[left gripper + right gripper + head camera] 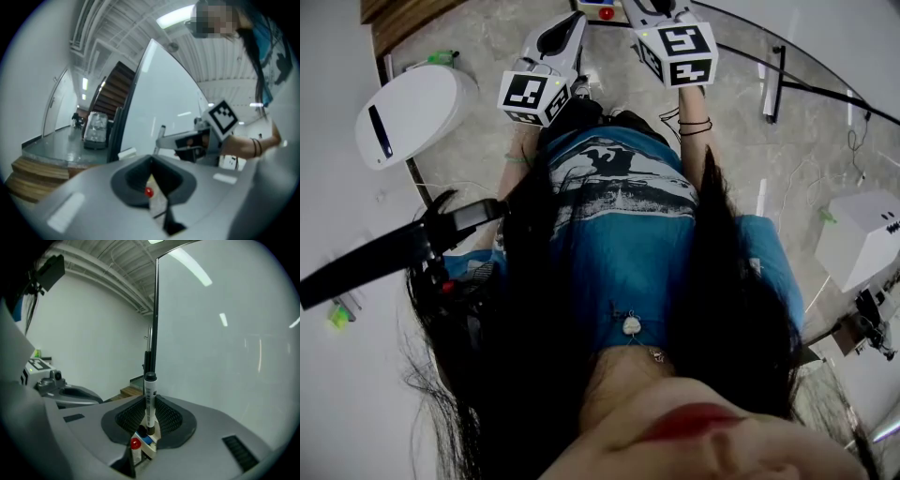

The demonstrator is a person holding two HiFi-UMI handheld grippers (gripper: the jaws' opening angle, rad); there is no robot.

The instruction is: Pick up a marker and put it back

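In the right gripper view a white marker with a black cap (150, 397) stands upright between the jaws of my right gripper (150, 405), which is shut on its barrel. Below it sit a red-capped marker (135, 444) and a blue one (148, 440) in a pale holder. My left gripper (151, 161) has its jaws together with nothing between them; a red cap (148, 191) shows through the gap beneath. In the head view both grippers, left (567, 33) and right (661, 11), are held out at the top, with a red cap (606, 13) between them.
A large white board (225, 333) on a black post (155, 310) stands right ahead. Wooden steps (28, 176) lie to the left. The right gripper's marker cube (221, 117) is close beside the left one. A white rounded device (412, 112) and a white box (862, 234) stand on the floor.
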